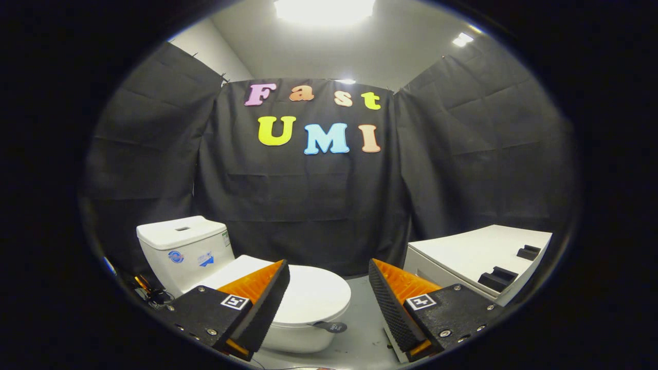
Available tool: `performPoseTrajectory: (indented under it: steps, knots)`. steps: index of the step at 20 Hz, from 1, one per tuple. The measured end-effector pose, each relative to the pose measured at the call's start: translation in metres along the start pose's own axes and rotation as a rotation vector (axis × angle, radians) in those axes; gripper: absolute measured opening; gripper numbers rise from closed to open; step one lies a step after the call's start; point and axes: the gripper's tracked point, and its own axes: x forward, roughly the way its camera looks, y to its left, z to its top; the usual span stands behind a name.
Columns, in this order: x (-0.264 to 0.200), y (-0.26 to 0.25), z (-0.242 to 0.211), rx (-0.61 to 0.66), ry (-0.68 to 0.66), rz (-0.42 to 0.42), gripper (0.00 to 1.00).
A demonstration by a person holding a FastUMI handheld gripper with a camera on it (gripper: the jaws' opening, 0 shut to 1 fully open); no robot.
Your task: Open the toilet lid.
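Just beyond the left finger, at 11 o'clock, the closed toilet lid [308, 293] is being approached by the wide-spread, empty gripper [329, 303]; its front tab [329, 326] probably needs catching next.

Toilet lid: you see a plain glossy white oval plastic toilet lid [313, 295], closed, with a small dark grey tab [329, 326] at its front edge.
Tank: your white ceramic boxy tank [185, 252] carries blue stickers.
Tool: your black tool [329, 303] stands wide open, holding nothing; its fingers [264, 300] have ribbed orange backs, black textured pads and black-and-white square markers.
Surface: white flat surface [483, 254] with black blocks [497, 278].
Floor: grey floor [362, 329].
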Motion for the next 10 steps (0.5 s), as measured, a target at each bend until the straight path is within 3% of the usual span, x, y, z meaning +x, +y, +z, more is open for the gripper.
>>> performPoseTrajectory:
  steps: [10]
  knots:
    - [0.041,-0.011,-0.052,0.349,0.059,0.013,0.96]
